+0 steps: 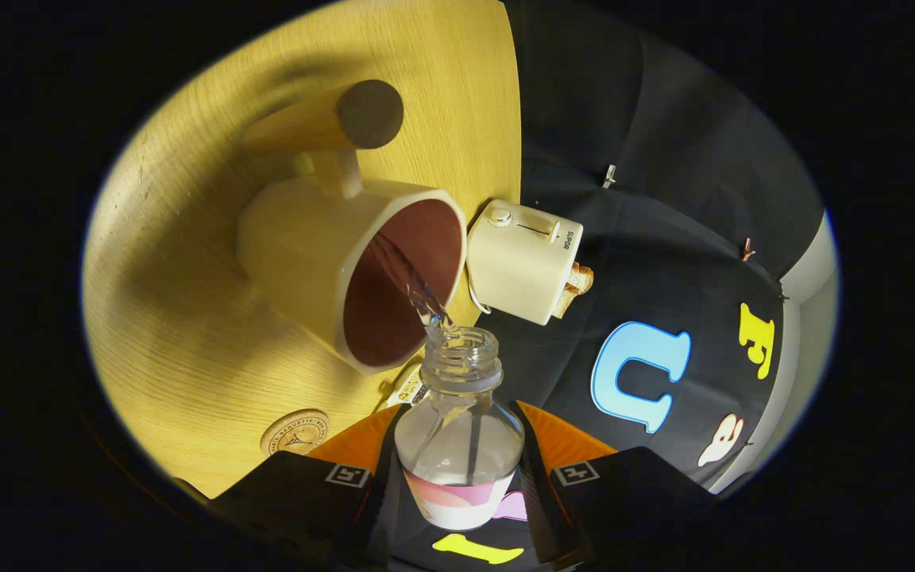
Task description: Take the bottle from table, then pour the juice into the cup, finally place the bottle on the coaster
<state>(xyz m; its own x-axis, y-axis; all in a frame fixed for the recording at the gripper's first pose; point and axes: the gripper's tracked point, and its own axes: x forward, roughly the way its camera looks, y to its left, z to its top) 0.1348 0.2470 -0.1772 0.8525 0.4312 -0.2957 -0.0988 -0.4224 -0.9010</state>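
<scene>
My gripper (457,469) is shut on a clear plastic bottle (461,421) with a pink and white label, held between both fingers and tipped over. Its open neck (461,359) points at a cream cup (346,266) with a dark brown inside, just ahead of the fingers on the wooden table (187,334). A thin clear stream (414,290) runs from the bottle's mouth into the cup. A round wooden coaster (295,432) lies on the table near my left finger, beside the cup.
A cream toaster (523,260) with bread in it stands right beside the cup. A wooden cylinder with a dark end (330,121) stands beyond the cup. The table's edge (515,143) runs past the toaster, with the black booth wall behind it.
</scene>
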